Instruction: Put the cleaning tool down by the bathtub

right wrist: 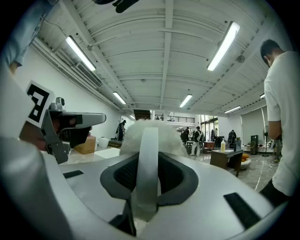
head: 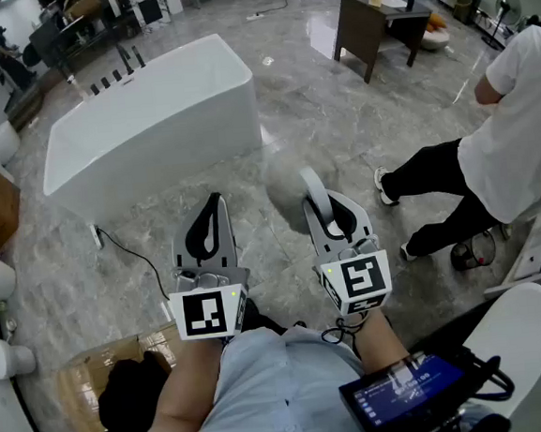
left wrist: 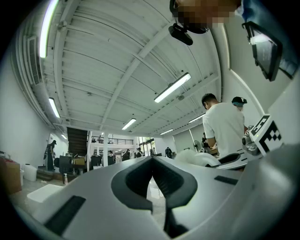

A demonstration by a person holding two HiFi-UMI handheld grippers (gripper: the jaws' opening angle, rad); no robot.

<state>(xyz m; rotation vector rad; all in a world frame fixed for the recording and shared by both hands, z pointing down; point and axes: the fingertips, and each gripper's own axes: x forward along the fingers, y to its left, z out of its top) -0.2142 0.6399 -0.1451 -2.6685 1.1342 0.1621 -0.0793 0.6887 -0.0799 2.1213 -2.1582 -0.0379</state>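
- We carry the fluffy white duster (head: 287,182) in the right claw (head: 327,213), clamped on its handle (right wrist: 145,164), which runs forward along the jaws.
- The bathtub (head: 149,117) lies ahead and leftward, well apart.
- The left claw (head: 215,213), pressed together and empty, sits nearer the tub.

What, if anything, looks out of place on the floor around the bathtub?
Nothing looks spilled or broken. A loose black cable trails away from the near corner of the bathtub, and flattened cardboard lies at lower left; both could trip someone.
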